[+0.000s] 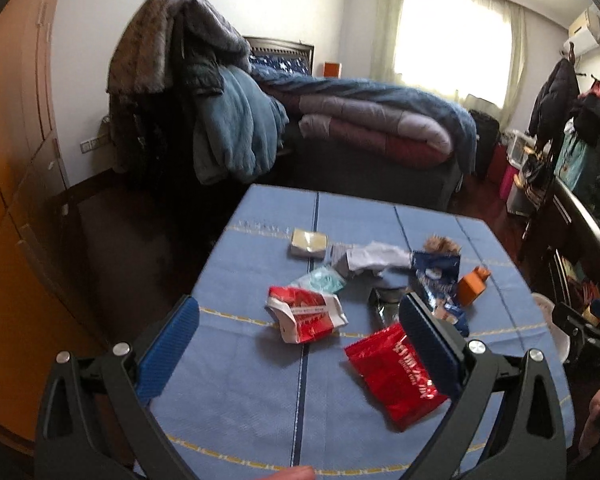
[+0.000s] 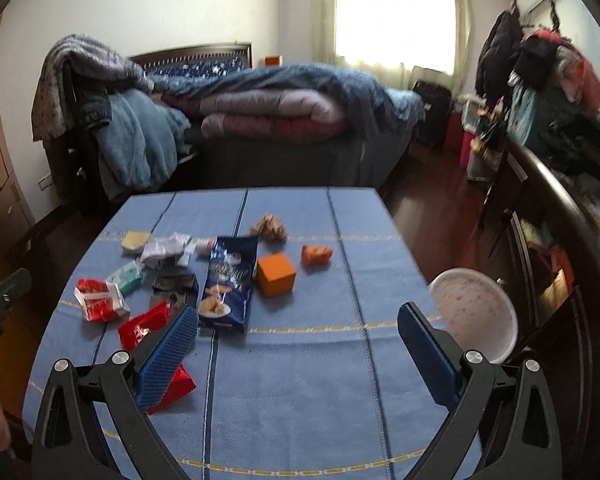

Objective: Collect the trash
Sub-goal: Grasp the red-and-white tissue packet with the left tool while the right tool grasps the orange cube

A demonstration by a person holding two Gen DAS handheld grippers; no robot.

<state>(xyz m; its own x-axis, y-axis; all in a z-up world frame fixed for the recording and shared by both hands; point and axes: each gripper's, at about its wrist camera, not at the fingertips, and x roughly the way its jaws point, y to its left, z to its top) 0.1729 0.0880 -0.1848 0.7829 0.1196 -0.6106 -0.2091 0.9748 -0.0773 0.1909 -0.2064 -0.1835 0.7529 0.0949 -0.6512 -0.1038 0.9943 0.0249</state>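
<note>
Both tools first: left gripper (image 1: 300, 340) spread wide, nothing between its pads, hovering over the near part of the table (image 1: 236, 412); right gripper (image 2: 300, 344) also spread wide and empty, over bare blue cloth.

Just ahead of the left tool, by its right finger: shiny red wrapper (image 1: 394, 380), lying flat. Probably the first pick, since it is nearest and the jaws are already wide enough to straddle it. Slightly further and centred between the fingers: crumpled red-and-white packet (image 1: 306, 314).

Beyond that, mid-table trash cluster: pale green pack (image 1: 320, 280), dark foil scrap (image 1: 384, 298), blue cookie bag (image 2: 228, 280) ahead-left of the right tool, orange box (image 2: 276, 279) ahead of the right tool, centre. Further still: white crumpled paper (image 2: 166, 250), yellow pad (image 2: 134, 242), small orange wrapper (image 2: 317, 255), brown crumpled ball (image 2: 269, 227) farthest.

White basket (image 2: 476, 312) sits off the table edge, right of the right tool's right finger; likely the bin, placed within easy reach for drops. Judgement: collection not yet started, all trash loose on the cloth.
</note>
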